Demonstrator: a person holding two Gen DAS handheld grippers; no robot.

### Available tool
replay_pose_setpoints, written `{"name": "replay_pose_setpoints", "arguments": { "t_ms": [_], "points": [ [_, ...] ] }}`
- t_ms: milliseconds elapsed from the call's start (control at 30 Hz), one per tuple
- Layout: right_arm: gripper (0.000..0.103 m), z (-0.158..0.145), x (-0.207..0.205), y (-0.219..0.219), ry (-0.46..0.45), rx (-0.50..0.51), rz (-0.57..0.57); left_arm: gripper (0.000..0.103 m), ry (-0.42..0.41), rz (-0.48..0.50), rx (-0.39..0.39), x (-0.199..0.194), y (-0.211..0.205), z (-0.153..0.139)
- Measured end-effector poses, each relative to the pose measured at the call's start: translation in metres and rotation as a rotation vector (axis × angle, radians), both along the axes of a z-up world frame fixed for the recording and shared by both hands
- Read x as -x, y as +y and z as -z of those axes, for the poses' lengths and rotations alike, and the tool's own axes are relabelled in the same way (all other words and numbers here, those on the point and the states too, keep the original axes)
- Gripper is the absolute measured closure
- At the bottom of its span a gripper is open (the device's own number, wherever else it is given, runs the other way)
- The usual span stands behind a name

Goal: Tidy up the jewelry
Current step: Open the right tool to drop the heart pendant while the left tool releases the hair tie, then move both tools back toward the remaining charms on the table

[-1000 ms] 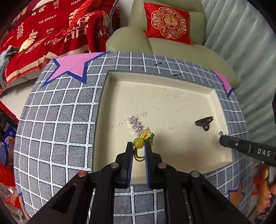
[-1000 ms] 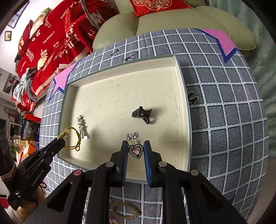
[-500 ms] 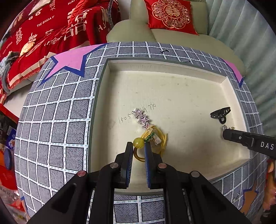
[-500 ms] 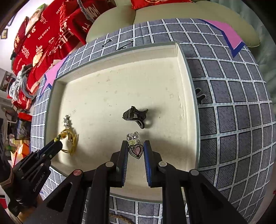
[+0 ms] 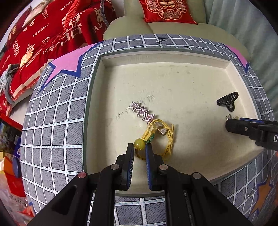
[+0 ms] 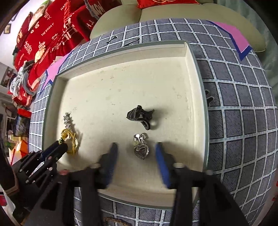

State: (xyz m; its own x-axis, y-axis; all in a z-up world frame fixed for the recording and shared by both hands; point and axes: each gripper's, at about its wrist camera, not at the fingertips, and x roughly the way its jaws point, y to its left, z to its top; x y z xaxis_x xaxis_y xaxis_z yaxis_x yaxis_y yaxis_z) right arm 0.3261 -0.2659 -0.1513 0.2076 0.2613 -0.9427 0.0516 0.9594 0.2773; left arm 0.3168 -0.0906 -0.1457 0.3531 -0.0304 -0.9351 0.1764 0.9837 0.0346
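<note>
A cream tray [image 5: 182,57] sits on the grey checked table. My left gripper [image 5: 140,146] is shut on a yellow hair tie [image 5: 162,137] with a yellow bead, low over the tray's near left part; it also shows in the right wrist view [image 6: 70,139]. A silver star hair clip [image 5: 141,111] lies just beyond it. My right gripper [image 6: 137,147] is open and blurred, its jaws wide apart around a heart pendant [image 6: 141,146] that lies on the tray. A black claw clip [image 6: 140,115] lies behind the pendant.
Hairpins [image 6: 121,40] lie on the table beyond the tray [image 6: 189,57]. A black item [image 6: 208,98] lies right of the tray. A beige sofa with a red cushion [image 5: 166,10] and red blankets [image 5: 43,34] stand behind the table.
My right gripper has opened and let go of the heart pendant, which now lies on the tray. My left gripper has lowered the yellow hair tie toward the tray floor.
</note>
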Motion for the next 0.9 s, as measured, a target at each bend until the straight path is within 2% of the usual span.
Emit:
{"name": "replay_pose_setpoints", "arguments": {
  "t_ms": [167,400,533,567,600,633,667,800,900],
  "points": [
    [0.045,-0.003,0.002,-0.010,-0.002,-0.076,0.048,0.080,-0.009,0.002,0.011,0.000,0.000,-0.005],
    [0.044,-0.028,0.002,-0.014,-0.076,-0.104,0.072,0.080,-0.019,-0.006,0.011,-0.001,0.003,-0.009],
    [0.039,-0.041,0.003,-0.016,-0.102,-0.120,0.086,0.080,-0.034,0.002,0.020,-0.001,0.003,-0.014],
    [0.039,-0.043,0.003,-0.016,-0.106,-0.121,0.087,0.070,-0.035,0.005,0.023,-0.001,0.003,-0.015],
    [0.039,-0.046,0.004,-0.016,-0.111,-0.122,0.087,0.015,-0.031,0.004,0.023,-0.002,0.002,-0.015],
    [0.039,-0.048,0.005,-0.016,-0.114,-0.124,0.088,0.000,-0.033,-0.009,0.012,-0.002,0.003,-0.016],
    [0.039,-0.050,0.005,-0.016,-0.116,-0.126,0.088,0.000,-0.071,-0.020,0.005,0.000,0.003,-0.019],
    [0.038,-0.058,0.008,-0.018,-0.127,-0.129,0.099,0.000,-0.073,-0.006,0.011,0.000,0.001,-0.021],
    [0.026,-0.063,0.011,-0.022,-0.131,-0.139,0.115,0.000,-0.097,0.005,0.001,0.005,0.001,-0.029]
  ]
}}
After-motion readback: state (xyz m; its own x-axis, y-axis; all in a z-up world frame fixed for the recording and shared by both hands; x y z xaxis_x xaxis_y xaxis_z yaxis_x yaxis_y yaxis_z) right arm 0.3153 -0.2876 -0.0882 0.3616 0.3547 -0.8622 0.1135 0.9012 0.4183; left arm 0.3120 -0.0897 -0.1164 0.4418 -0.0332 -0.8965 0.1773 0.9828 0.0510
